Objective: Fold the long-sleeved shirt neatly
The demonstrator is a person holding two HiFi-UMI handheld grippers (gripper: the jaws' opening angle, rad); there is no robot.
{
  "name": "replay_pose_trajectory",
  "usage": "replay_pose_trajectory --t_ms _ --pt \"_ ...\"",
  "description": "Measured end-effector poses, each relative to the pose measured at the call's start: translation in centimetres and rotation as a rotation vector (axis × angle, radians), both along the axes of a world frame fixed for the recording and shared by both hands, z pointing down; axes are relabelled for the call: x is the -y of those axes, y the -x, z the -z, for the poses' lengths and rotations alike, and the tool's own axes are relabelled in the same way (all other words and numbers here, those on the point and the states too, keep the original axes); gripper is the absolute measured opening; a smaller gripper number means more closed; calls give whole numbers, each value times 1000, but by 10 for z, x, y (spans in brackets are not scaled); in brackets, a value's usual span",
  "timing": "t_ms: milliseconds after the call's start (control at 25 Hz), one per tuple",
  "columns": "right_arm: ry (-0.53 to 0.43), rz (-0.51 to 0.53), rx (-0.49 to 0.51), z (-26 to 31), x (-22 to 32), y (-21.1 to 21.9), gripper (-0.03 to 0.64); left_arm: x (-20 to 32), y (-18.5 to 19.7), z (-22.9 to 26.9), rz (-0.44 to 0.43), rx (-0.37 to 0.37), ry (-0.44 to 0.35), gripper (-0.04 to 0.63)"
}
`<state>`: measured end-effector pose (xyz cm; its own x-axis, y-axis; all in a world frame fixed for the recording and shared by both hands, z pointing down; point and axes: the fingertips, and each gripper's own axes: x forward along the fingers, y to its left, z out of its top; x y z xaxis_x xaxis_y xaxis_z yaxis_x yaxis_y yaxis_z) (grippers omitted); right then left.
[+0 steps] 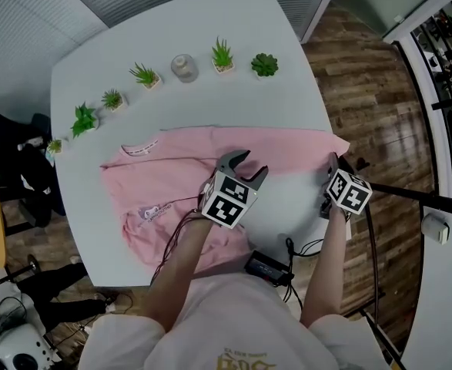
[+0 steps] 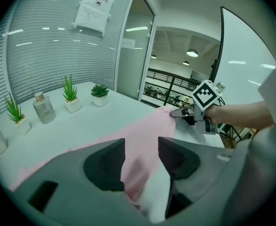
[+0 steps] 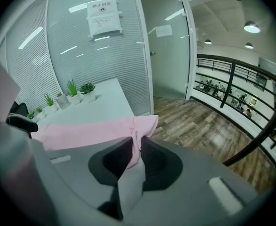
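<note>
Shirt [image 1: 172, 199], pink, long-sleeved, flat on white table [image 1: 133, 52], occupying its near-left part. Collar [image 1: 141, 146] points to the far left, hem to the near edge, so the body's long axis runs far to near, slightly tilted; front up, small chest print [image 1: 155, 212] too small to read. One sleeve [image 1: 287, 141] stretched straight out to the right, long axis across the table, its end reaching the right edge above the wood floor. Right gripper [image 1: 336, 163] clamped on that sleeve end, jaws nearly together with the cloth pinched between and folded up over them [image 3: 137, 147]. Left gripper [image 1: 246, 166] partway along the sleeve, jaws apart with pink cloth running between them [image 2: 141, 147]; firm pad contact not evident. Second sleeve not made out. Left gripper's marker cube and forearm cover the shirt's middle and part of the hem. Far edge: row of small potted plants [image 1: 222, 55] and one bottle [image 1: 184, 67], well apart from the shirt. Near edge: black box [image 1: 266, 266] with cables.
</note>
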<state>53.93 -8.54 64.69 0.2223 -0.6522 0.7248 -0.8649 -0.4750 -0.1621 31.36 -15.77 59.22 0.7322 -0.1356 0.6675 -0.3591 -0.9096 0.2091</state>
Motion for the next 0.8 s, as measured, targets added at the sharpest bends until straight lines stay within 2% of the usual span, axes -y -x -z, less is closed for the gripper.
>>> replay_pose_trajectory --t_ms 200,440,800 --pt "-33 4 -50 16 4 6 67 4 10 5 38 -11 -14 232" --pt "-94 18 -58 42 13 17 67 10 21 17 89 -37 -25 250" --pt "-189 120 -49 84 36 60 67 10 36 32 99 -40 -55 277"
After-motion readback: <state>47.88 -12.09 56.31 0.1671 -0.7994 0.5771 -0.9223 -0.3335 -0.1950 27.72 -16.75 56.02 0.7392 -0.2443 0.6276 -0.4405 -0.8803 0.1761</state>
